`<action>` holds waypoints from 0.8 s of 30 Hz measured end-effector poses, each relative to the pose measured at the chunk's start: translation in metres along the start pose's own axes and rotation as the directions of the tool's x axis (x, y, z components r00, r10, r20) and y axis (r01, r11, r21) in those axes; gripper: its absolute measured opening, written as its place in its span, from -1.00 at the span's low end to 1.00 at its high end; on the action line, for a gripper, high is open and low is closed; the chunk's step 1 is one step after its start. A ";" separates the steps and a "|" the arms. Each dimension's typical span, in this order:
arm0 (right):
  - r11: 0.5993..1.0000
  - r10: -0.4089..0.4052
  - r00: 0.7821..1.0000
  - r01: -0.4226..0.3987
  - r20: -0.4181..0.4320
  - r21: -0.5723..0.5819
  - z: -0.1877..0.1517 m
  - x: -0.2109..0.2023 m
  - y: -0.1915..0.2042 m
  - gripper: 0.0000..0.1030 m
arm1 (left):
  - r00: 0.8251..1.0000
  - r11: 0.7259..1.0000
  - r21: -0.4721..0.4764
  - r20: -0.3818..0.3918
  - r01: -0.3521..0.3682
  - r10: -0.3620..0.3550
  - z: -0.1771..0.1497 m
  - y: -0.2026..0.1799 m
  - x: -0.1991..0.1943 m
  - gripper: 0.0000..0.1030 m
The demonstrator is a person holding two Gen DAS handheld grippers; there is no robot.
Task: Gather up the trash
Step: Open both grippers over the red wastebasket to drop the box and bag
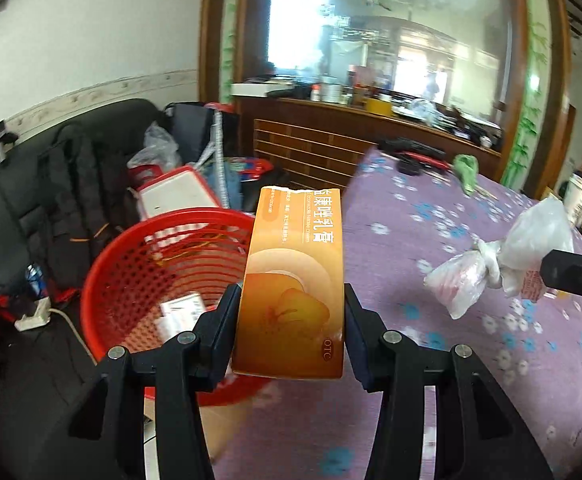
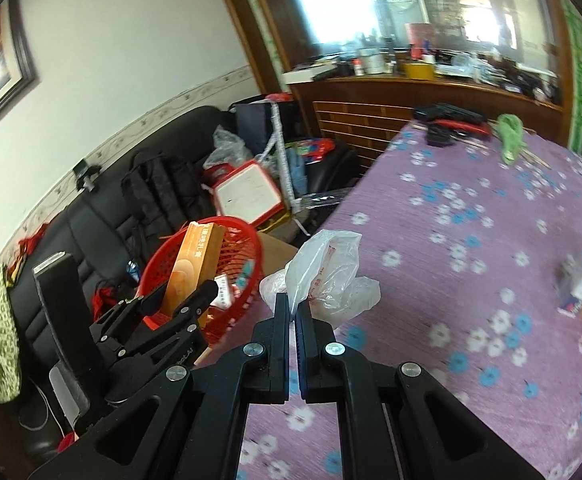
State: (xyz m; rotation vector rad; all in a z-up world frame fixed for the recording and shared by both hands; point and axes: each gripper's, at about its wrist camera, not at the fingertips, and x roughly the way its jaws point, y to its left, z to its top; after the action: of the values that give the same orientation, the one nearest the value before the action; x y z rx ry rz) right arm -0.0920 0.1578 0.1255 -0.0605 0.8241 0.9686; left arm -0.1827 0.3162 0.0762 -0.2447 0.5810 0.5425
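Over the red basket (image 1: 163,264) beside the table my left gripper (image 1: 293,320) clamps the orange box (image 1: 295,280) upright, ready to drop in, while my right gripper (image 2: 293,312) pinches the white plastic bag (image 2: 323,276) above the purple tablecloth (image 2: 471,240), basket-bound.

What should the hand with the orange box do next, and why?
Probably carry the orange box a little further over the red basket and then open the jaws. The left gripper is clamped on the box, which sits at the basket's rim near the table edge, and the basket already holds other trash.
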 end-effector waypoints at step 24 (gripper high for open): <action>0.994 0.061 0.993 -0.069 -0.102 -0.083 0.045 0.112 0.074 -0.91 | 0.993 0.986 -0.126 -0.047 -0.112 0.107 0.005 0.092 0.028 -0.09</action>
State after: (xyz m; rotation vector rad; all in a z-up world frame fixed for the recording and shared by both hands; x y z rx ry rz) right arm -0.0883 0.2981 0.1072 -0.1587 0.8800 1.0695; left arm -0.2110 0.4066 0.0579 -0.3480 0.6013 0.6840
